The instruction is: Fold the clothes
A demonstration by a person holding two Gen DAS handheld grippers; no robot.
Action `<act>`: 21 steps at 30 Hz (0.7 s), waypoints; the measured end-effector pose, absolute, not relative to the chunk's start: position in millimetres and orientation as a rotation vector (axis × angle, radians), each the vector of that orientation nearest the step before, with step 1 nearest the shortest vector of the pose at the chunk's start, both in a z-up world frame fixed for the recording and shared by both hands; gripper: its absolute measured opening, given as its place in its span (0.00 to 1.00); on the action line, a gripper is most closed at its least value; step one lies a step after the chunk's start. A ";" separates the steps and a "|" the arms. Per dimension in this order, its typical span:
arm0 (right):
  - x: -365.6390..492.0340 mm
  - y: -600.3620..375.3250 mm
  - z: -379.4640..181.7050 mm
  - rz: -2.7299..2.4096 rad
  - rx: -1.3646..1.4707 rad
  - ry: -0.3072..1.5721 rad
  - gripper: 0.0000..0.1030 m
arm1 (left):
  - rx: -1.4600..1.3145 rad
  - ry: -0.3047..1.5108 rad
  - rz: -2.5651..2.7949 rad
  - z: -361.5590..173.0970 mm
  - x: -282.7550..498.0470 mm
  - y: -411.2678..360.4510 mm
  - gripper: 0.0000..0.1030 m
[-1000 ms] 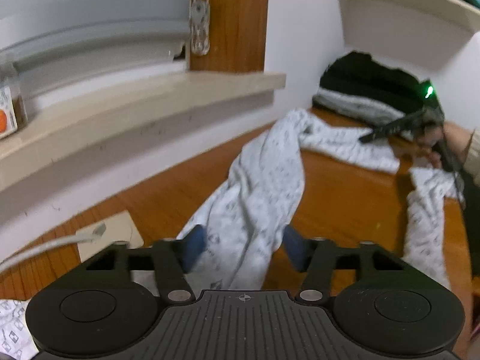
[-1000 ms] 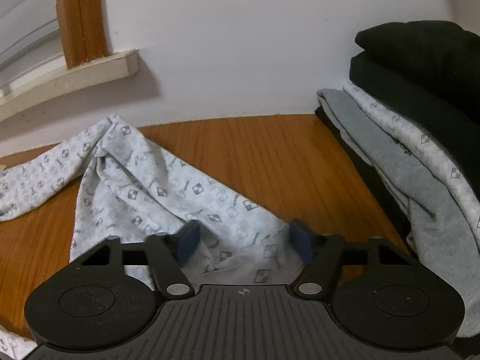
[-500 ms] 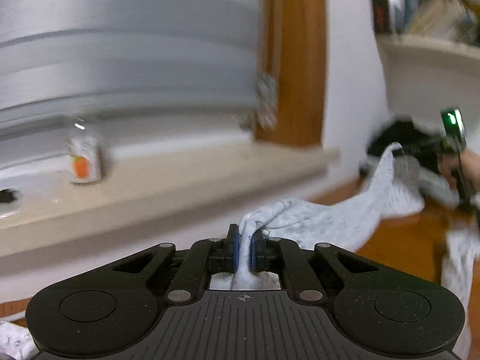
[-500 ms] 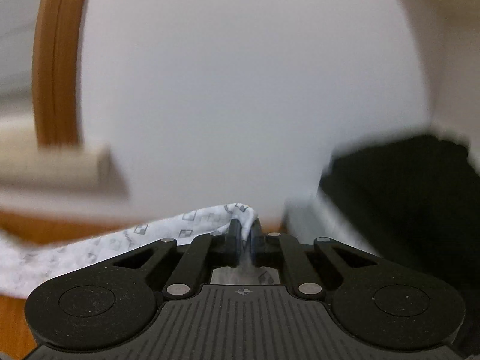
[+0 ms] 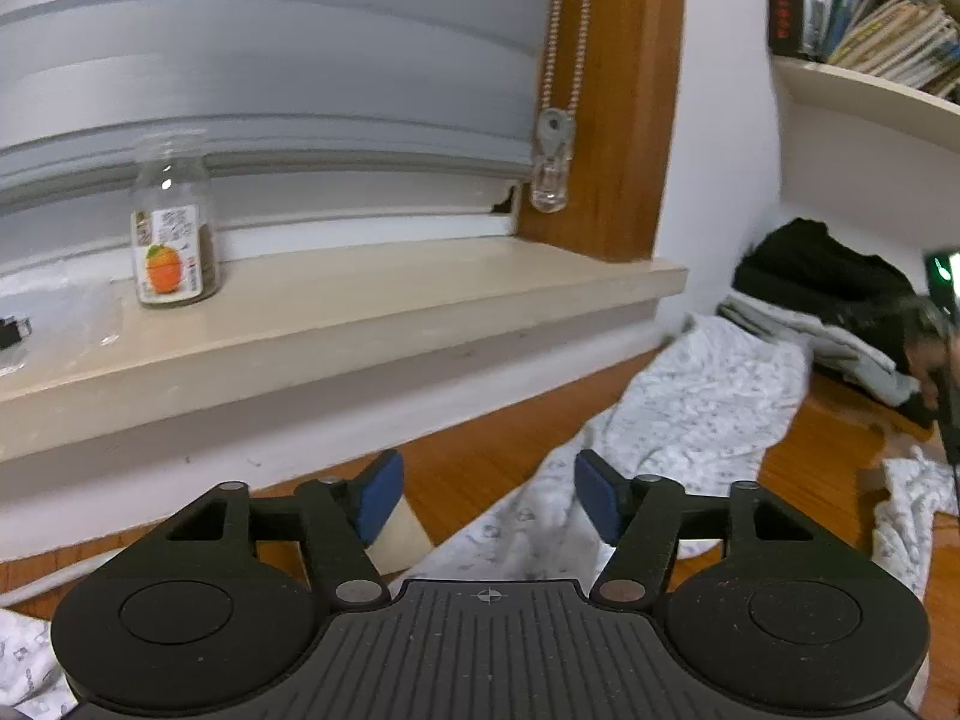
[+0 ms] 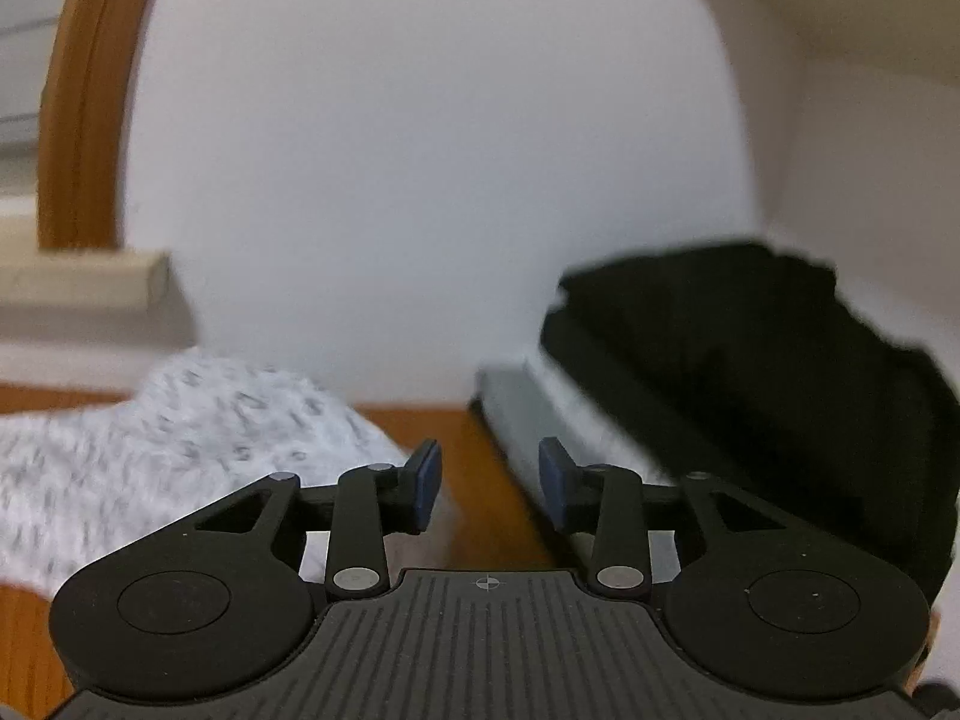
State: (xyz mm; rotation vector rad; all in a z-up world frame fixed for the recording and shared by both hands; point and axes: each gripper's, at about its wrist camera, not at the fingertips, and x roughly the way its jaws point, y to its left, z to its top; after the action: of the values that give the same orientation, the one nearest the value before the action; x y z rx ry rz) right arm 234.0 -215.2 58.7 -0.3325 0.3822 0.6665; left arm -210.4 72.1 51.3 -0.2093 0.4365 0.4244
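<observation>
Both claws are opening with nothing pinched, the left claw [image 5: 487, 495] over the patterned white garment [image 5: 690, 414] sprawled lower right on the desk [image 5: 480, 468], the right claw [image 6: 489, 483] beside the folded pile [image 6: 750, 372].

Both views look forward and slightly downward from low over the wooden floor [image 5: 498, 468] — left wrist toward the windowsill [image 5: 360, 300], right wrist close to the wall. Shared — the white patterned garment [image 5: 708, 396] and folded pile [image 6: 750, 360].
</observation>
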 end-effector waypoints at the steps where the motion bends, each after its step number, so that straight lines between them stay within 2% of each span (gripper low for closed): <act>1: 231.8 -214.3 54.9 0.690 -0.329 0.403 0.43 | -0.214 0.445 0.429 49.4 -210.1 74.6 0.69; 3: 226.9 -211.1 46.9 0.742 -0.317 0.446 0.51 | -0.220 0.467 0.440 45.1 -208.9 79.9 0.69; 12: 200.5 -179.1 15.8 0.933 -0.265 0.536 0.52 | -0.245 0.461 0.493 51.2 -226.4 96.7 0.72; 16: 199.9 -182.2 12.3 0.941 -0.256 0.534 0.53 | -0.215 0.503 0.539 58.4 -254.6 101.7 0.72; 19: 202.9 -187.7 10.7 0.935 -0.239 0.555 0.59 | -0.209 0.554 0.536 56.0 -273.5 105.4 0.72; 21: 205.5 -187.0 9.2 0.922 -0.228 0.573 0.59 | -0.195 0.611 0.535 49.7 -277.9 107.6 0.72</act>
State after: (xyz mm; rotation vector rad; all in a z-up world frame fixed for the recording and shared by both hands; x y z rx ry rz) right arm 205.5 -187.0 9.2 -0.2279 0.5733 0.9216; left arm -277.9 107.6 49.7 -0.1954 0.6106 0.5354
